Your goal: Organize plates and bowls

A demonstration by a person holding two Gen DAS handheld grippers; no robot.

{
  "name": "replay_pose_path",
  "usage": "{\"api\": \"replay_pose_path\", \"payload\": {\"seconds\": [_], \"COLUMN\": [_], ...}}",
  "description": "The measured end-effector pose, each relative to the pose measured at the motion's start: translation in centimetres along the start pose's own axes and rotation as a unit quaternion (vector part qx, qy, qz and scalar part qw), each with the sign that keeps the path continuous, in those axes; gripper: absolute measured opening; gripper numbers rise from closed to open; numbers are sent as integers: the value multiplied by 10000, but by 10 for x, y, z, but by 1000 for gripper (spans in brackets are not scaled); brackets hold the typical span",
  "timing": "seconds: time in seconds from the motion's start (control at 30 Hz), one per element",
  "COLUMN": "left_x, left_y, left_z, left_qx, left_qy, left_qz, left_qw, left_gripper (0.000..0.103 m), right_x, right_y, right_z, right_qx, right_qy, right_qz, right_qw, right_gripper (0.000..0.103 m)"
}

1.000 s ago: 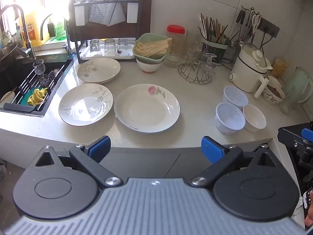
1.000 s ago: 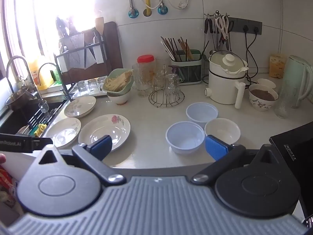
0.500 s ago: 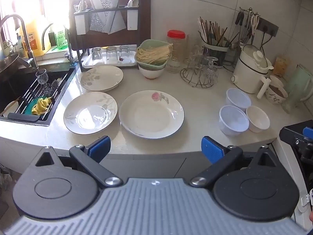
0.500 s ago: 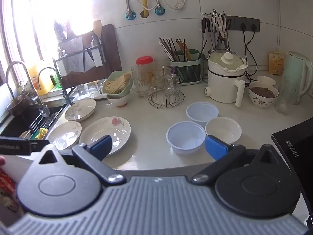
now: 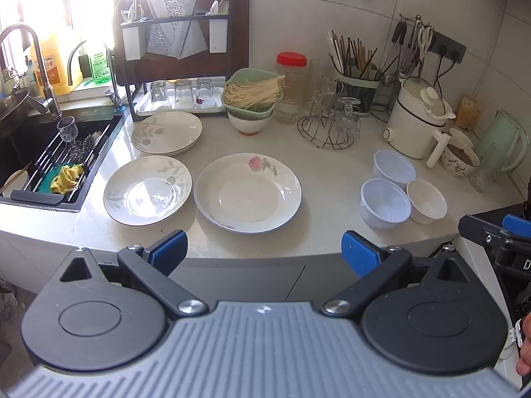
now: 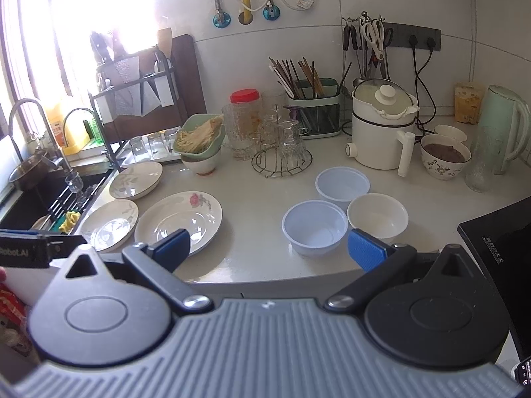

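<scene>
Three plates lie on the pale counter: a large rose-patterned plate (image 5: 247, 192) (image 6: 179, 220), a leaf-patterned plate (image 5: 147, 190) (image 6: 109, 224) to its left, and a third plate (image 5: 166, 132) (image 6: 136, 179) behind. To the right stand two bluish plastic bowls (image 5: 385, 204) (image 5: 394, 169) and a white bowl (image 5: 426, 200); the right wrist view shows them as the near plastic bowl (image 6: 314, 227), the far plastic bowl (image 6: 342, 184) and the white bowl (image 6: 377, 215). My left gripper (image 5: 264, 253) hangs open and empty before the counter edge, facing the plates. My right gripper (image 6: 268, 248) is open and empty, facing the bowls.
A sink (image 5: 39, 152) with a rack and yellow cloth sits at left. A dish rack (image 5: 181, 66), a green bowl of noodles (image 5: 254, 94), a jar, a wire glass stand (image 5: 328, 126), a chopstick holder, a white cooker (image 5: 416, 122) and a green kettle (image 6: 504, 132) line the back.
Both grippers moved a little closer to the counter and rose slightly, so the plates and bowls sit lower and larger in view. Both stayed open.
</scene>
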State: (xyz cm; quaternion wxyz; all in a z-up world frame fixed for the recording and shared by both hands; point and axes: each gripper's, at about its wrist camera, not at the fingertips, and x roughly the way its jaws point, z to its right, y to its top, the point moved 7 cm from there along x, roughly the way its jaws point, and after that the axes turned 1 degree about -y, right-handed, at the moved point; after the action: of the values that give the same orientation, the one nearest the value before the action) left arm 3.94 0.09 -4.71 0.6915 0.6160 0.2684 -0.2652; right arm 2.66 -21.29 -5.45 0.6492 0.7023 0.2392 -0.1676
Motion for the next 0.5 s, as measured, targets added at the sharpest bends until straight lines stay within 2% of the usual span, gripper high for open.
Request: {"api": "replay_pose_path", "payload": {"seconds": [0.3,0.5], "left_x": [-3,-2], "left_y": [6,5], "left_z": [-3,7], "left_qx": [-194,-125], "left_qy": [117,49], "left_qz": [-59,-146], "left_qw": [9997,9998], "left_gripper": [101,101], "right_x": [0,7], "right_y": [-7,-11], "right_z": [5,12], "right_qx": [106,211], "right_qy": [-46,-36], "right_qz": [-236,-313], "right_qw": [9997,9993], "right_gripper": [103,103]}}
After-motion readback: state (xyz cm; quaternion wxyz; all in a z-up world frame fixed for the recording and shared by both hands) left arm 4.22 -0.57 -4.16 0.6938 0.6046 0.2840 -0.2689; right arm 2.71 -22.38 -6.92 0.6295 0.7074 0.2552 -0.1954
